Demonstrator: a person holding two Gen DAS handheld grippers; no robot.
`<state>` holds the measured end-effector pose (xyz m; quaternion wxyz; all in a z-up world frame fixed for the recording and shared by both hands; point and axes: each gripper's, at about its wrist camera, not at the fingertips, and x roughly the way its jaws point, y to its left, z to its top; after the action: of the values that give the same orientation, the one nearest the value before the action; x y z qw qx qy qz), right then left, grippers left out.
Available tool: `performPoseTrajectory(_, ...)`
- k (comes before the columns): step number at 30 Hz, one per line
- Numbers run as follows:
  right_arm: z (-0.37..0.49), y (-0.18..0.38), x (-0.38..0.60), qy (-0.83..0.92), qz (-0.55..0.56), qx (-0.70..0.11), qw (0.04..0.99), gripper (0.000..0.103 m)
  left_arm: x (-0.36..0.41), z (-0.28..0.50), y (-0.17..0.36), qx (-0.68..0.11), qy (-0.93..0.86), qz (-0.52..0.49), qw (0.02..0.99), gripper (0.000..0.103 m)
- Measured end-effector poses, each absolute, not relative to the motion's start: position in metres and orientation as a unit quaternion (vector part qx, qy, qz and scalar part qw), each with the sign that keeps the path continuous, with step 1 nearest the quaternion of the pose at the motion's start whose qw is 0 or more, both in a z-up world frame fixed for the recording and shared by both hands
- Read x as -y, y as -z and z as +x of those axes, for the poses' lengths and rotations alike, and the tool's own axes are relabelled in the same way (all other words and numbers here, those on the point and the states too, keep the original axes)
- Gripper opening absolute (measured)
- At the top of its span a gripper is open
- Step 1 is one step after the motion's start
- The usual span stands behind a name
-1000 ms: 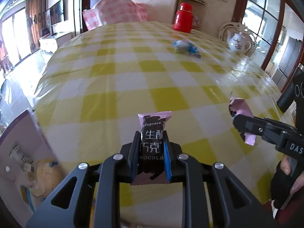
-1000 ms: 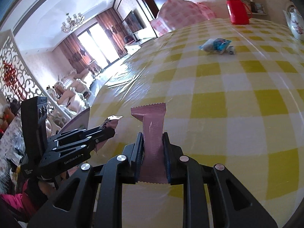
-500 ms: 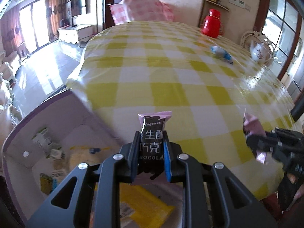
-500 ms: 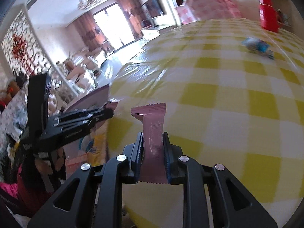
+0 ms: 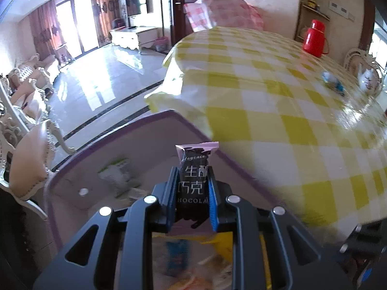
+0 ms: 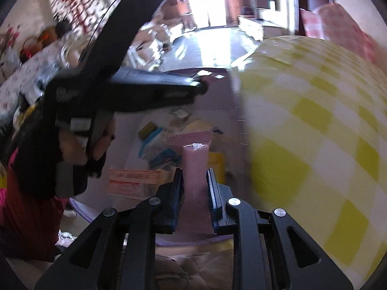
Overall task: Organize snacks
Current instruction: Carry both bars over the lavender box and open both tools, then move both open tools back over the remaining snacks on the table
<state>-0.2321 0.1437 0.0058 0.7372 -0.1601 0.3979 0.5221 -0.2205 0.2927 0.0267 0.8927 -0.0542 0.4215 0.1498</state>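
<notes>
My left gripper is shut on a dark chocolate packet with pink ends and holds it upright over a purple-rimmed bin beside the table. My right gripper is shut on a pink snack packet, seen from its back, and holds it over the same bin. The left gripper shows blurred in the right wrist view, above and left. Several snack packets lie inside the bin. A blue-wrapped snack lies on the table far right.
The table with a yellow-and-white check cloth fills the right side. A red thermos and a white teapot stand at its far end. A padded chair is left of the bin, with shiny floor beyond.
Both grippers have swung left off the table edge, packets still held, and now hang over the bin. The left gripper has come closer in the right wrist view.
</notes>
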Motion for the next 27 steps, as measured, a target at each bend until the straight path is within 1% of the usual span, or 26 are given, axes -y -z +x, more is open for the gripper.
performPoseTrajectory(1, -0.237, -0.005, -0.15, -0.531, -0.167, -0.396, 0.73, 0.022, -0.297, -0.222, -0.027, -0.424, -0.158, -0.052, 0.891, 0.026)
performPoseTrajectory(2, -0.242, -0.002, -0.155, -0.543, -0.173, -0.396, 0.72, 0.025, -0.3, -0.223, -0.029, -0.424, -0.164, -0.054, 0.889, 0.031)
performPoseTrajectory(3, -0.244, 0.0, -0.158, -0.55, -0.171, -0.399, 0.714, 0.032, -0.303, -0.224, -0.03, -0.423, -0.172, -0.057, 0.888, 0.053)
performPoseTrajectory(4, -0.244, 0.001, -0.157, -0.555, -0.162, -0.403, 0.71, 0.05, -0.306, -0.224, -0.032, -0.421, -0.184, -0.061, 0.886, 0.084)
performPoseTrajectory(5, -0.244, 0.001, -0.154, -0.556, -0.154, -0.404, 0.71, 0.057, -0.309, -0.226, -0.034, -0.416, -0.198, -0.063, 0.885, 0.091)
performPoseTrajectory(6, -0.239, -0.002, -0.148, -0.553, -0.141, -0.403, 0.715, 0.061, -0.311, -0.226, -0.036, -0.413, -0.203, -0.061, 0.886, 0.092)
performPoseTrajectory(9, -0.22, -0.011, -0.129, -0.536, -0.099, -0.407, 0.733, 0.061, -0.31, -0.226, -0.037, -0.412, -0.209, -0.061, 0.885, 0.092)
performPoseTrajectory(14, -0.187, -0.027, -0.075, -0.496, -0.024, -0.403, 0.768, 0.061, -0.295, -0.217, -0.033, -0.419, -0.194, -0.056, 0.885, 0.096)
performPoseTrajectory(15, -0.179, -0.029, -0.06, -0.484, -0.003, -0.403, 0.777, 0.061, -0.288, -0.214, -0.034, -0.423, -0.186, -0.054, 0.885, 0.097)
performPoseTrajectory(18, -0.156, -0.031, -0.023, -0.441, 0.051, -0.404, 0.8, 0.061, -0.268, -0.201, -0.035, -0.431, -0.159, -0.047, 0.887, 0.098)
performPoseTrajectory(21, -0.136, -0.033, 0.012, -0.383, 0.076, -0.399, 0.829, 0.061, -0.239, -0.183, -0.037, -0.441, -0.13, -0.028, 0.888, 0.101)
performPoseTrajectory(24, -0.12, -0.033, 0.048, -0.34, 0.103, -0.4, 0.845, 0.061, -0.203, -0.155, -0.034, -0.472, -0.084, -0.018, 0.877, 0.101)
performPoseTrajectory(26, -0.107, -0.035, 0.074, -0.304, 0.112, -0.396, 0.859, 0.068, -0.175, -0.133, -0.036, -0.479, -0.029, -0.027, 0.877, 0.101)
performPoseTrajectory(27, -0.103, -0.033, 0.086, -0.282, 0.109, -0.39, 0.87, 0.075, -0.165, -0.124, -0.038, -0.472, -0.017, -0.033, 0.881, 0.101)
